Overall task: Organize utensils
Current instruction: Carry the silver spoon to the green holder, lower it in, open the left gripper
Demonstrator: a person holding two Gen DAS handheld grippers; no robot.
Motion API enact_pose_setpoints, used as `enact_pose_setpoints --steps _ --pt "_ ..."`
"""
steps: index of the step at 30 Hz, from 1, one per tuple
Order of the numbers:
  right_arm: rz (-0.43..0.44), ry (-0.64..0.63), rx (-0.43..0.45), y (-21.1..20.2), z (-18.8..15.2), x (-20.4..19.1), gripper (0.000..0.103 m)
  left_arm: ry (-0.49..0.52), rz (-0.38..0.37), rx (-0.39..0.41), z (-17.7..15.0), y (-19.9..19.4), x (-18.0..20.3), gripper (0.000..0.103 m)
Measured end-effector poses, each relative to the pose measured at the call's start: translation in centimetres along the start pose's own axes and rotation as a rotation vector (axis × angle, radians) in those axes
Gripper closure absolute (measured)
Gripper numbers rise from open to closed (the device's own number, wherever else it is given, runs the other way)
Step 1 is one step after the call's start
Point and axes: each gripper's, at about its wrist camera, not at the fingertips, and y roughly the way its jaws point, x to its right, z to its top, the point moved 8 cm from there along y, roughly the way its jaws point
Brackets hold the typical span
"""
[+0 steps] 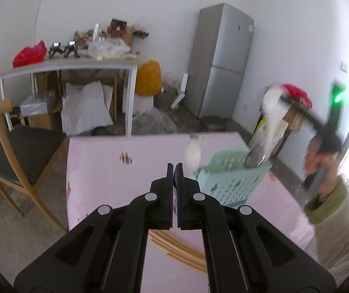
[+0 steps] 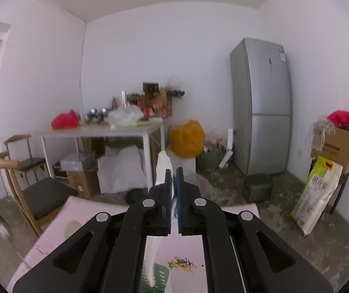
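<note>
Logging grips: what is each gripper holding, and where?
Right gripper: white spoon, pinched along its handle. Left gripper: shut, holding nothing.

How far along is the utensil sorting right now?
Done: a metal utensil already stands in the green basket. In hand: the right gripper is shut on a white spoon, held above the table. Left: wooden chopsticks lie on the pink table; the left gripper is shut and empty.
</note>
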Motion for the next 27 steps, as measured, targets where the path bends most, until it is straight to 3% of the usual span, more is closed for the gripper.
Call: enact_pose_setpoints --steps 6,13,14,15,17,24,27 --pt "0.031 0.014 -0.03 1.9 -3.7 -0.1 0.099 0.023 -0.009 0.109 4.0 -2.1 1.1 0.102" --pt "0.085 0.046 -0.132 1.7 -8.6 -0.7 0.095 0.058 -0.009 0.163 7.1 -0.8 2.5 0.102" --pt "0.092 0.048 -0.148 1.4 -9.0 -0.7 0.089 0.063 -0.008 0.162 7.2 -0.3 2.8 0.102" --pt "0.091 0.057 -0.158 1.0 -9.4 -0.5 0.076 0.069 -0.007 0.161 7.3 0.3 3.0 0.102" --pt "0.091 0.089 -0.154 -0.1 -9.5 0.0 0.064 0.085 0.005 0.162 7.5 1.3 3.4 0.102" --pt "0.077 0.24 -0.119 -4.6 -9.2 3.1 0.058 0.192 0.065 0.161 8.1 5.2 5.4 0.102" --pt "0.068 0.257 -0.125 -5.6 -9.6 3.6 0.058 0.287 0.121 0.156 7.6 7.0 6.6 0.102"
